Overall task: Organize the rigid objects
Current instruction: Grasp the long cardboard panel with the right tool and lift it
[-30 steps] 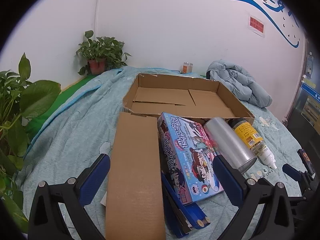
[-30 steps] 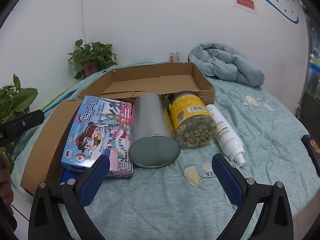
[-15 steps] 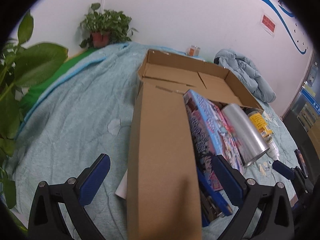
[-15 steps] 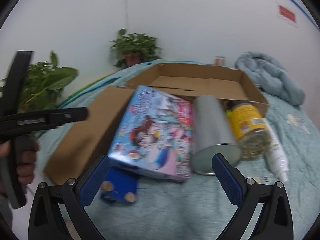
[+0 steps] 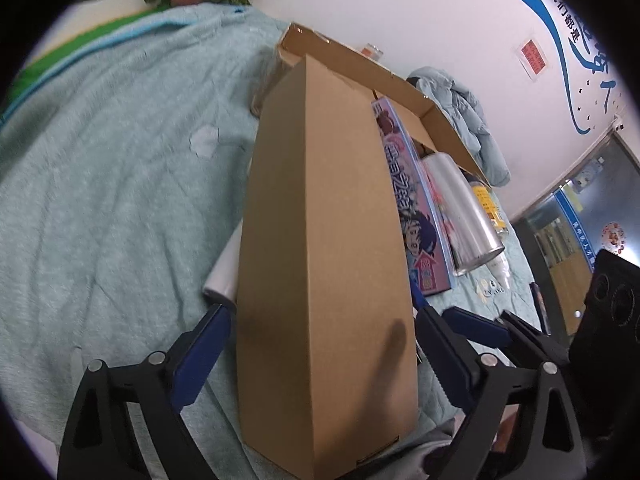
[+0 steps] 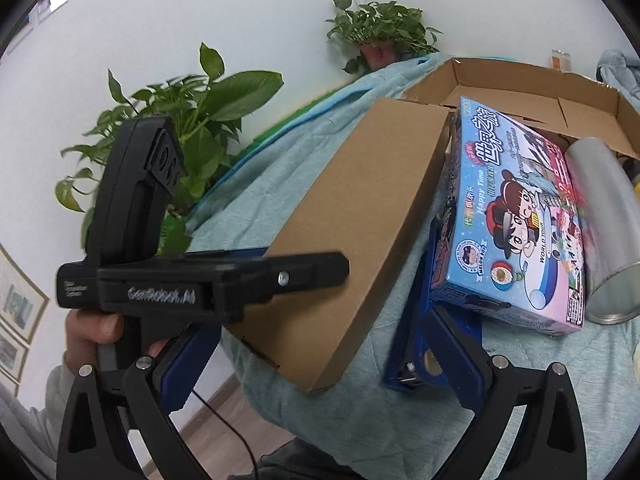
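Observation:
A long brown cardboard box [image 5: 324, 220] lies on the teal blanket, its near end between the closing jaws of my left gripper [image 5: 324, 316]. The blue pads [image 5: 204, 356] stand close beside its two sides, and I see no firm press. Right of it lie a colourful game box [image 6: 516, 216], a silver can [image 6: 608, 220], a yellow-labelled jar [image 5: 486, 200] and a white bottle [image 5: 498, 276]. My right gripper [image 6: 324, 320] is open over the brown box's [image 6: 360, 220] near corner and a flat blue case [image 6: 412, 320]. An open cardboard tray [image 6: 520, 80] lies behind.
Leafy potted plants [image 6: 192, 112] stand left of the bed, another [image 6: 380, 28] at the far wall. A pale blue jacket [image 5: 468, 120] lies beyond the tray. A whitish roll [image 5: 220, 272] rests against the brown box's left side. Wooden floor [image 6: 224, 420] shows below the bed's edge.
The left gripper dropped and closed in on the brown box, which now fills the gap between narrowed jaws. The right view swung left, bringing the left gripper and the hand holding it into sight.

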`<state>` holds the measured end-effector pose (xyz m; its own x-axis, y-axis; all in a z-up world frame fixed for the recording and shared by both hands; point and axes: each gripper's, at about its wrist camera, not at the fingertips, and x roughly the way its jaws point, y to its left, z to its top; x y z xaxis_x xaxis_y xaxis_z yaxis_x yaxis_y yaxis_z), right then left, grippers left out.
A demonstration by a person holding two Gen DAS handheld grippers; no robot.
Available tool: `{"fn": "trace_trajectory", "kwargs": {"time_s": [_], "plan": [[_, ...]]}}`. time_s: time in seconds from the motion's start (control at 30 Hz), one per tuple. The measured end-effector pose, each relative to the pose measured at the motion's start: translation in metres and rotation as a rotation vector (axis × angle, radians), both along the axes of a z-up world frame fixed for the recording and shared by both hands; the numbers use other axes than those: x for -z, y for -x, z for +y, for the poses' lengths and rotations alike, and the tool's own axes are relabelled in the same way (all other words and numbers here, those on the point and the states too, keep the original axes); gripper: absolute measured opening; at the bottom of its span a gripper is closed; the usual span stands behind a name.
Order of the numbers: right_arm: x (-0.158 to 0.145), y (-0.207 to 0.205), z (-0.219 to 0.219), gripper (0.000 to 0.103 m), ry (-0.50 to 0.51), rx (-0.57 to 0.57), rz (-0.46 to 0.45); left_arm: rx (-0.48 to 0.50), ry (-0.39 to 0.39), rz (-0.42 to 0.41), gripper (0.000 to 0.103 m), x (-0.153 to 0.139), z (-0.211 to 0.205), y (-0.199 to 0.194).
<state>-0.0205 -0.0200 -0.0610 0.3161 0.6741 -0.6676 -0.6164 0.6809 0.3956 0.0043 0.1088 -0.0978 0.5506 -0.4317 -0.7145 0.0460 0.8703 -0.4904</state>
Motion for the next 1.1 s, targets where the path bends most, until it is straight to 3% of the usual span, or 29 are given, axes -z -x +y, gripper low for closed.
{"fn": "trace_trajectory", "kwargs": {"time_s": [0.2, 0.3, 0.5, 0.63, 0.77, 1.0, 1.1], "plan": [[0.004, -0.015, 0.037, 0.097, 0.043, -0.025, 0.034, 0.030, 0.035, 0.034, 0.087, 0.000, 0.005, -0.012], [0.002, -0.019, 0.045, 0.095, 0.068, -0.023, -0.007, 0.042, 0.034, 0.046, 0.085, 0.002, 0.010, -0.015], [-0.018, -0.009, 0.026, 0.090, 0.066, -0.008, -0.065, 0.044, 0.053, 0.066, 0.084, 0.005, 0.015, -0.018], [-0.023, -0.011, 0.026, 0.089, -0.025, -0.082, 0.002, 0.053, 0.048, 0.070, 0.083, 0.005, 0.016, -0.018], [-0.005, -0.020, 0.036, 0.087, -0.034, -0.097, 0.106, 0.061, 0.026, 0.075, 0.082, 0.002, 0.014, -0.020], [-0.008, -0.031, 0.055, 0.092, 0.034, -0.070, 0.072, 0.095, 0.010, 0.100, 0.081, 0.000, 0.009, -0.029], [-0.004, -0.031, 0.050, 0.092, 0.040, -0.041, 0.098, 0.101, 0.015, 0.109, 0.081, 0.000, 0.009, -0.032]]}}
